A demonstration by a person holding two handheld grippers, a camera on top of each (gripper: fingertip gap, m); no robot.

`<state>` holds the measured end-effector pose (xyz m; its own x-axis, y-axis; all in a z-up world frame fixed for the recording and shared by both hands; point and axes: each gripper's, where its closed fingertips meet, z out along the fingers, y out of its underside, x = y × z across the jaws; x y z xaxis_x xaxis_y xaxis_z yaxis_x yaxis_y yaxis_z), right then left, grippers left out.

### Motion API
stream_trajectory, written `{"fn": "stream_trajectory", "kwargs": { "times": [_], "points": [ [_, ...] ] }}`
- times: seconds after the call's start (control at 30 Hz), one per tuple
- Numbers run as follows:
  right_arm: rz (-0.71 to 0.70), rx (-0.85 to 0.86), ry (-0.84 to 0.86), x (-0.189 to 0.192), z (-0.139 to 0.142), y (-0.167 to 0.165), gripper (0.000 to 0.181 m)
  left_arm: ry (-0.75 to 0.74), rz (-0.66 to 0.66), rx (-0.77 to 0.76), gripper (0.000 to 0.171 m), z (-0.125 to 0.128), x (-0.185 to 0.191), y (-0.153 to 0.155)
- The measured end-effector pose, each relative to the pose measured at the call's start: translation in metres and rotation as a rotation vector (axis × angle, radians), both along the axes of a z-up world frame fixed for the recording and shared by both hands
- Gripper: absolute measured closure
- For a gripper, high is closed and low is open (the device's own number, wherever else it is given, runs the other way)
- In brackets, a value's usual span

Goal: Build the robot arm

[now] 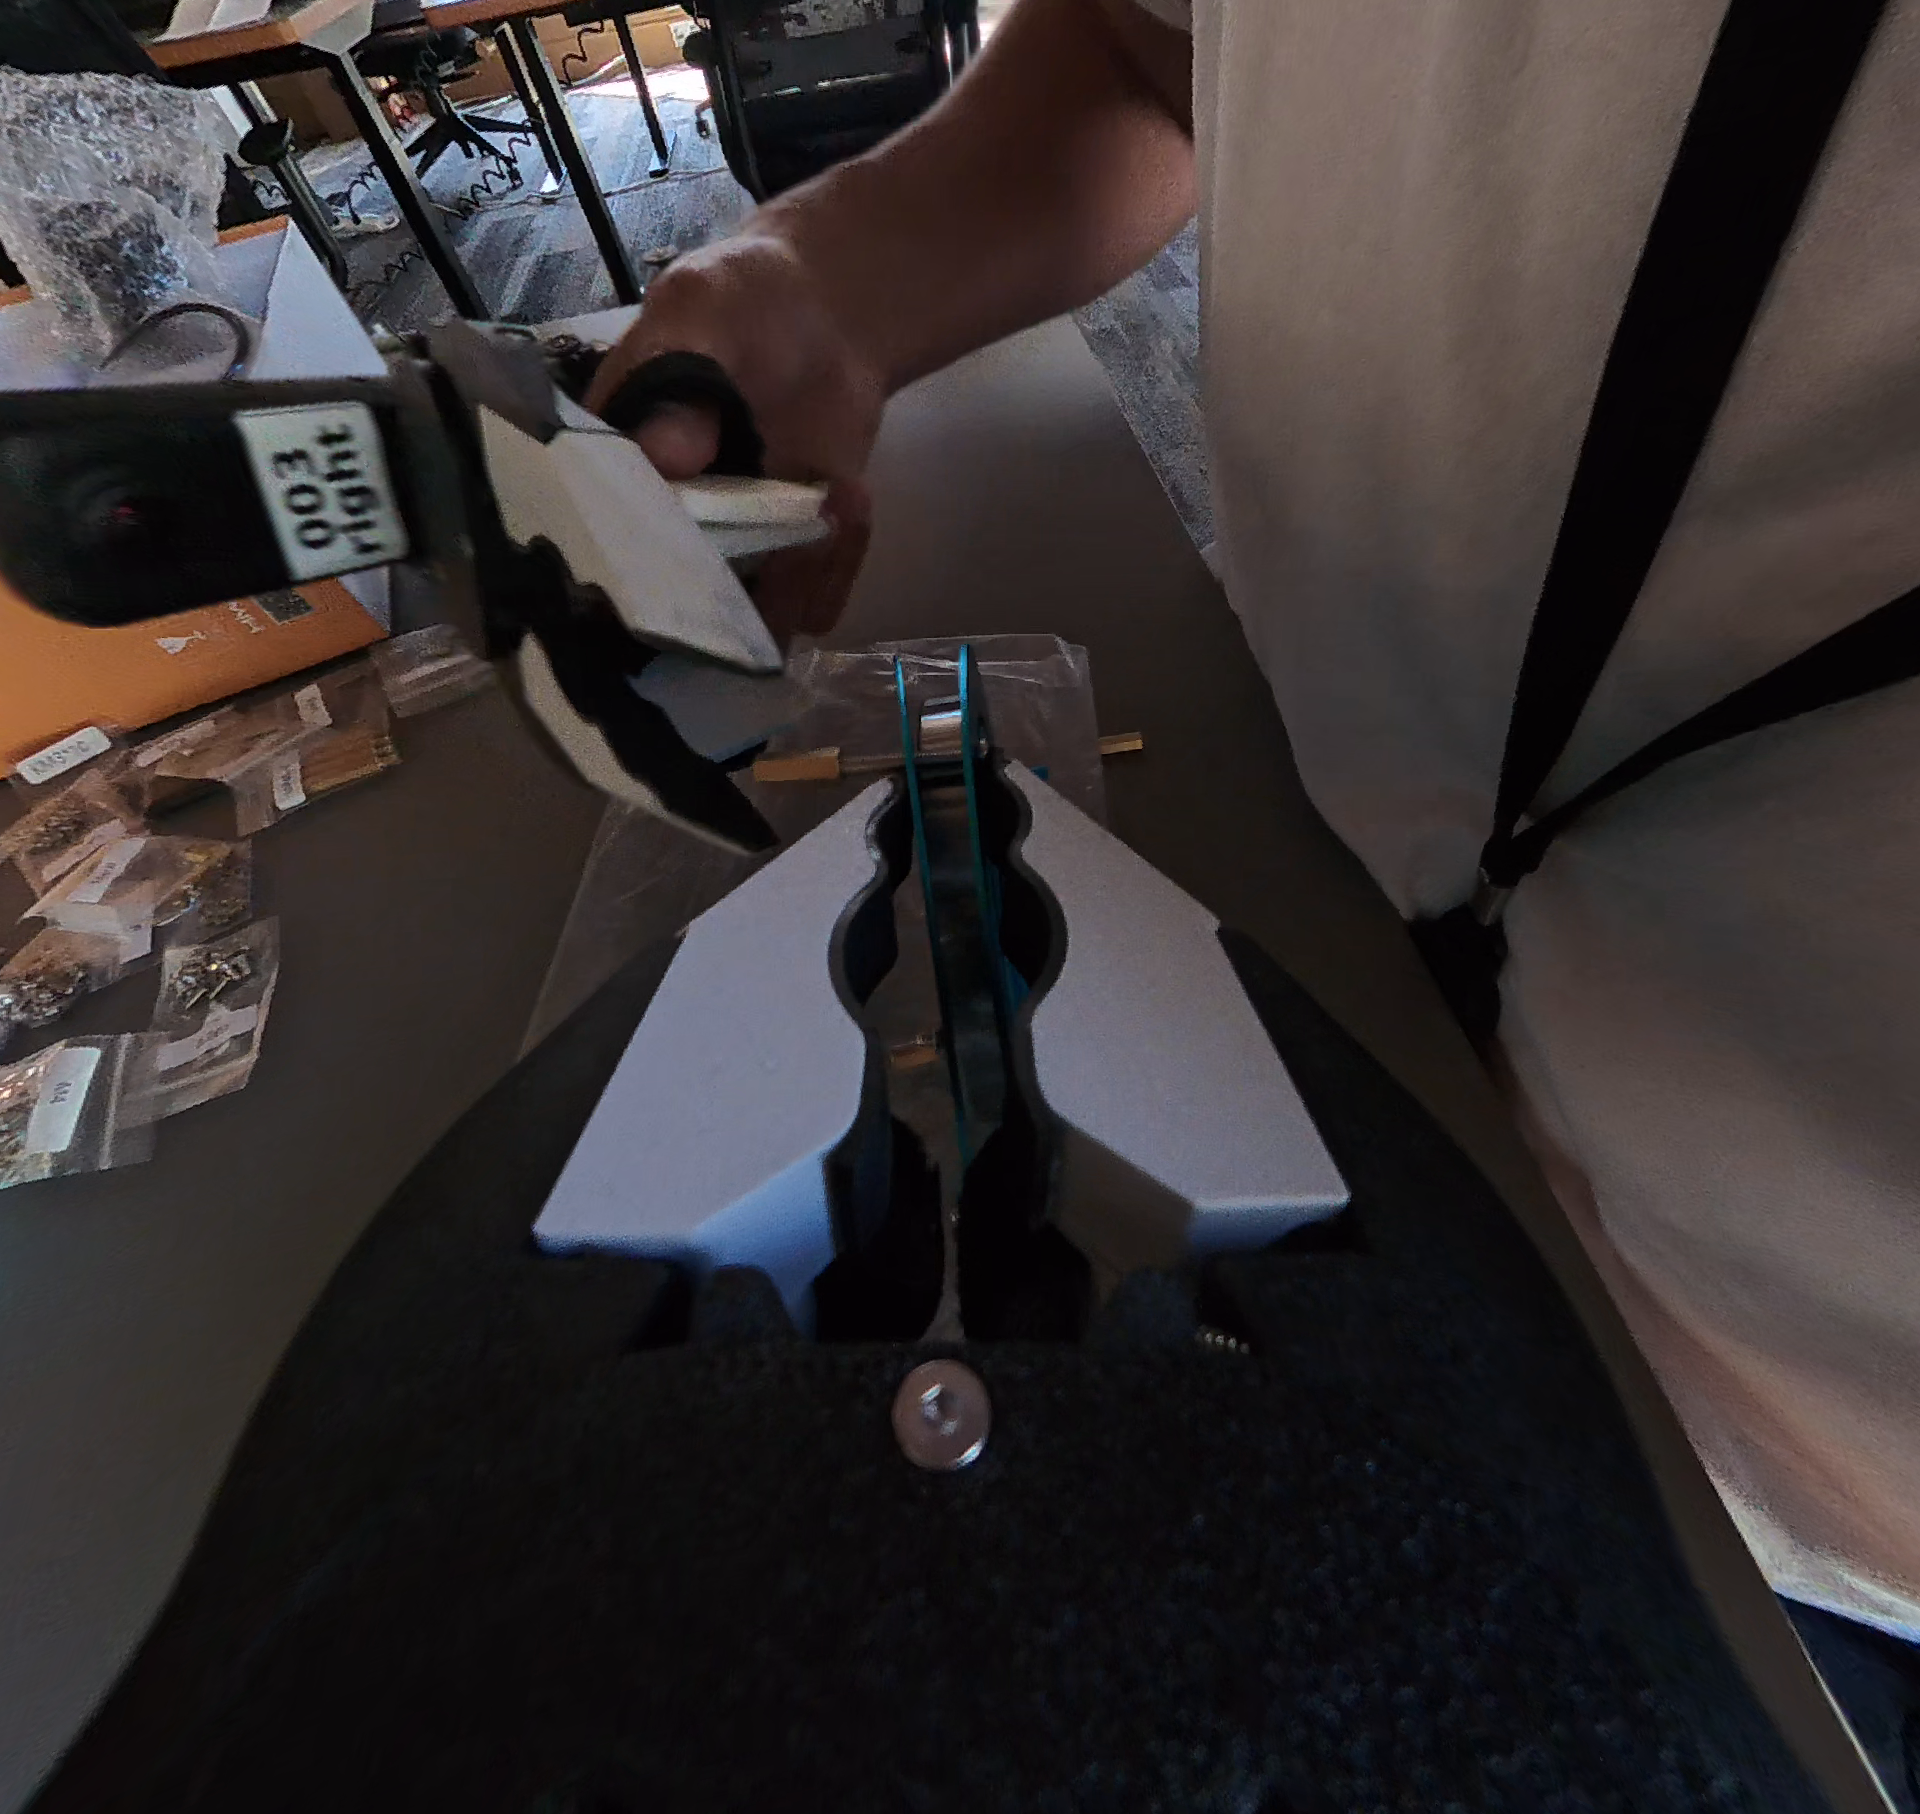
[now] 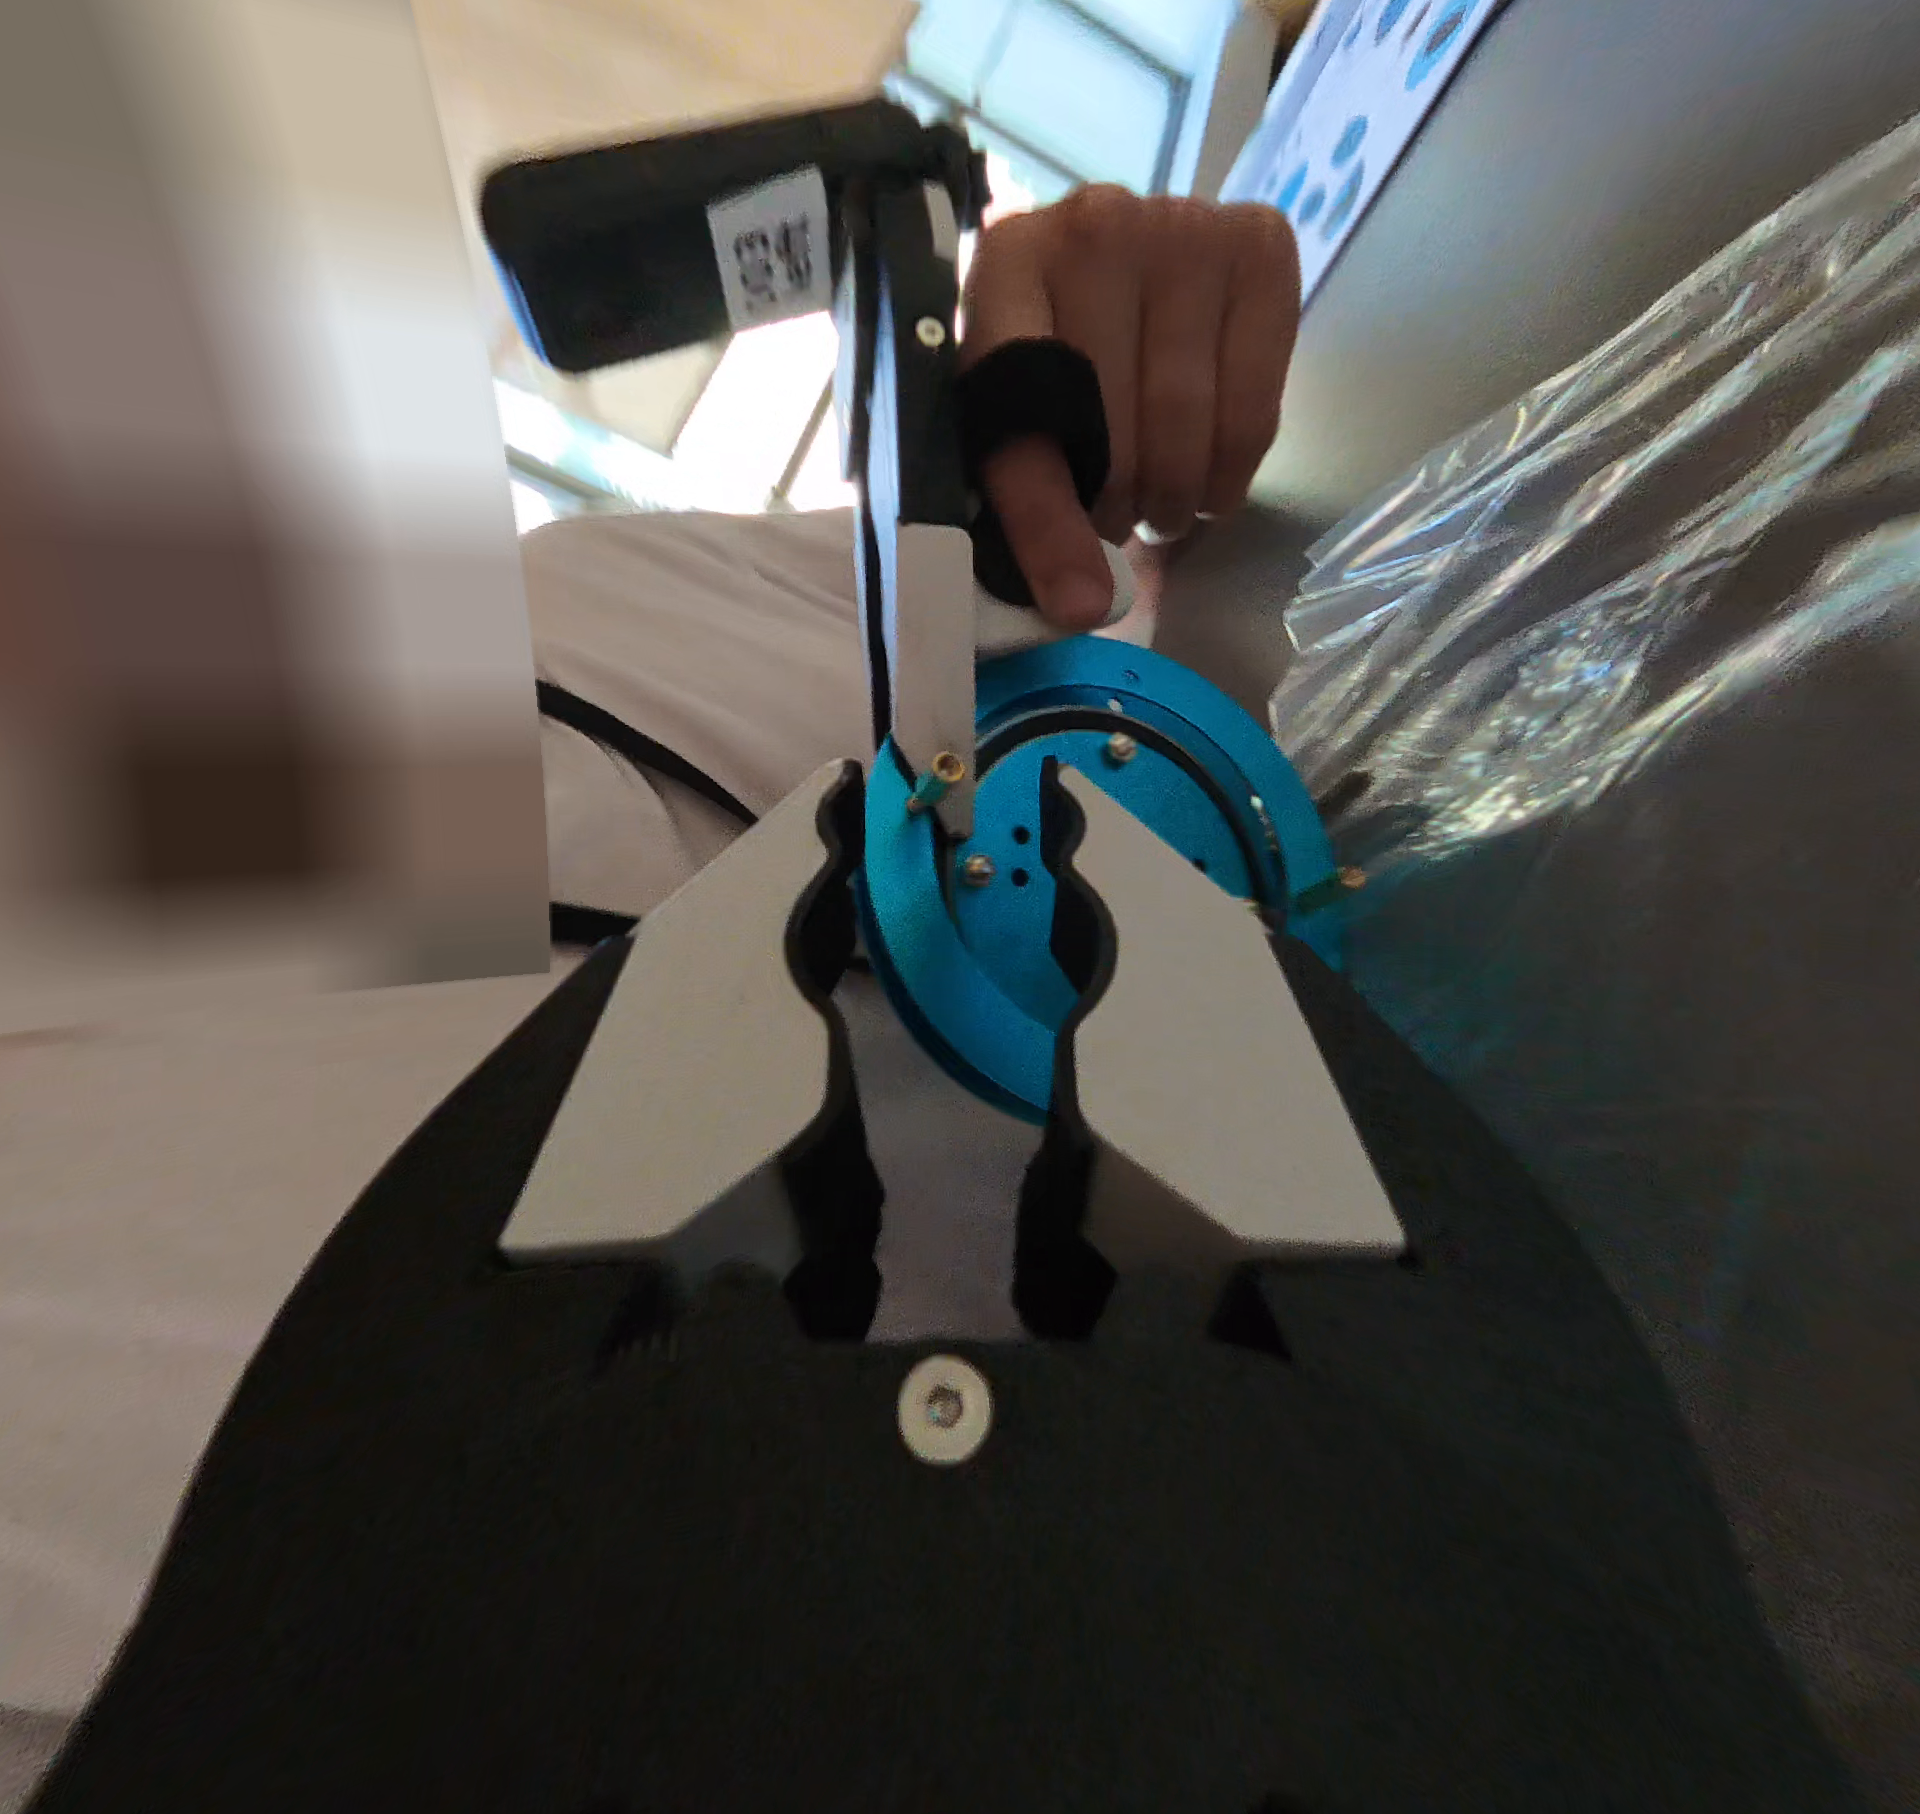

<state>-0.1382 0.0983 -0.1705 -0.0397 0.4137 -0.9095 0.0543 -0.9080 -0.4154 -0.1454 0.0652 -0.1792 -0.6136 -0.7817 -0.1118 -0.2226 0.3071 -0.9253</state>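
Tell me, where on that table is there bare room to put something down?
Bare grey-brown tabletop lies below the labelled clear packets of small hardware, left of the left gripper. It is crowded ahead, where the blue metal ring plates, crinkled clear plastic bag and right gripper meet.

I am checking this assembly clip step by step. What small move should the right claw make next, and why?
Probably ease the right claw slightly forward until its fingers bracket the edge of the blue ring. The left claw is shut on the ring, holding it on edge, with brass pins sticking out sideways. The right claw is open, close to the ring, and does not seem to grip it.
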Motion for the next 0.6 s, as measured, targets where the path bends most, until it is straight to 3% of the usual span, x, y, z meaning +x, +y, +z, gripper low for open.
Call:
{"fn": "stream_trajectory", "kwargs": {
  "times": [0.07,0.27,0.43,0.6],
  "points": [
    [-0.095,-0.040,0.119,0.000,0.009,-0.005,0.150,-0.002,-0.011,0.002,0.157,0.000,-0.002,-0.003],
    [-0.166,-0.009,0.294,-0.011,0.016,-0.015,0.156,-0.006,-0.036,-0.016,0.157,0.001,-0.005,-0.007],
    [-0.205,-0.004,0.241,-0.015,0.007,-0.015,0.177,-0.012,-0.040,0.011,0.157,0.000,-0.006,-0.012],
    [-0.214,-0.129,0.146,-0.014,0.005,-0.016,0.177,-0.008,-0.039,0.016,0.157,0.000,-0.006,-0.012]
  ]
}}
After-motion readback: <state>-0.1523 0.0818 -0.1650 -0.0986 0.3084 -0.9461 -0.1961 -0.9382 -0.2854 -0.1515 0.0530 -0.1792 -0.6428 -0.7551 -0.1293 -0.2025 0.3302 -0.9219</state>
